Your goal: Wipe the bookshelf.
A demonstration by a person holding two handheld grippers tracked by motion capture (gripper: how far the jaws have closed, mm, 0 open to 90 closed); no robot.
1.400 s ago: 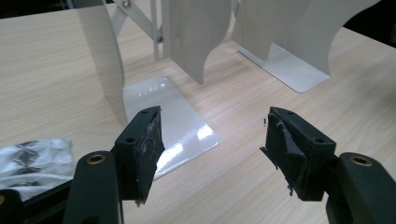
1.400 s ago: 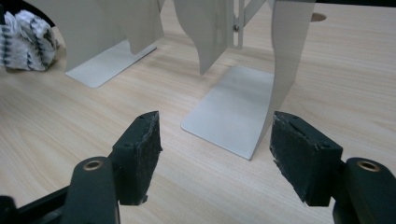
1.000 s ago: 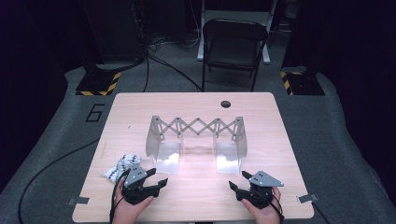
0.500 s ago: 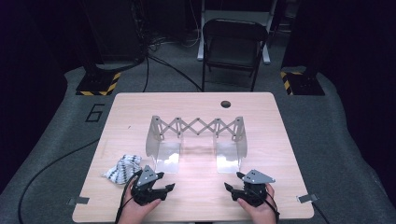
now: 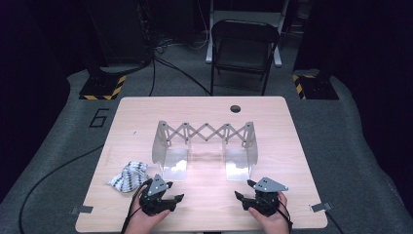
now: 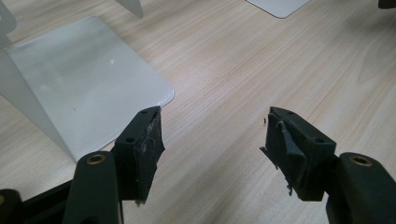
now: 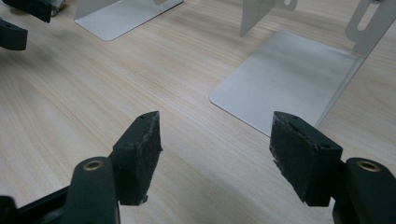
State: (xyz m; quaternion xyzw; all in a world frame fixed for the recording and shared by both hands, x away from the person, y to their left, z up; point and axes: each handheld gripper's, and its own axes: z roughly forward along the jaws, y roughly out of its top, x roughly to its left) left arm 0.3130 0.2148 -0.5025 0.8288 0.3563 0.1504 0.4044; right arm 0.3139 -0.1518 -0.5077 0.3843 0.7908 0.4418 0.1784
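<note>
Just left of left hand-held gripper (image 5: 176,197): cloth (image 5: 127,175).

The left claw (image 5: 179,197) has slid off the crumpled patterned cloth (image 5: 127,175) and now sits a little to the right of it and nearer the table's (image 5: 292,146) front edge. The cloth lies fully uncovered, where a second ago the claw overlapped its right side. The right claw (image 5: 239,195) has eased leftward along the front edge, so the two claws now sit closer together, each in front of one foot plate of the metal rack (image 5: 204,141).
</note>
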